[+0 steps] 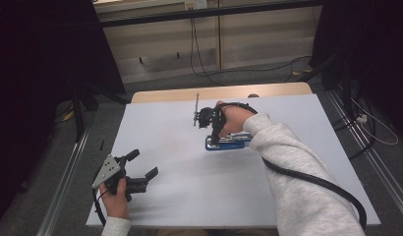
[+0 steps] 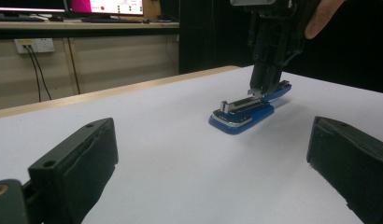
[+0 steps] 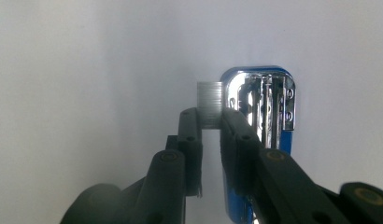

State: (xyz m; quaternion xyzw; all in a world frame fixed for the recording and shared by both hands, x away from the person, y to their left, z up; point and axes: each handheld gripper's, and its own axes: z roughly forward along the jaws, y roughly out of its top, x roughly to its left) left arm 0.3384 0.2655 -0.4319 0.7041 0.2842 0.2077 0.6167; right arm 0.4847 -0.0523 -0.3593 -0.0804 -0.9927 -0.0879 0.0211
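Tongs on the right hand (image 3: 209, 122) are clamped on a short strip of staples (image 3: 210, 99), which sticks out past their tips in the right gripper view. In that view the strip hangs just beside the open blue stapler (image 3: 262, 100), off to the side of its shiny metal channel rather than over it. The strip's long axis runs roughly the same way as the channel, so I judge that the coming move is a small sideways shift to bring the strip over the channel, then a lowering into it.

From the high view, the right tongs (image 1: 205, 118) sit over the far middle of the white worktop (image 1: 298, 118), with the stapler (image 1: 228, 142) directly under the hand, its length running across the worktop. The left gripper view shows the stapler (image 2: 248, 112) lying flat, its top swung open, with the right tongs (image 2: 263, 86) coming straight down at its far end.

On the other hand, the left tongs (image 1: 143, 164) stand wide apart and hold nothing, resting near the front left corner of the worktop, well apart from the stapler. The right hand is by far the nearer.
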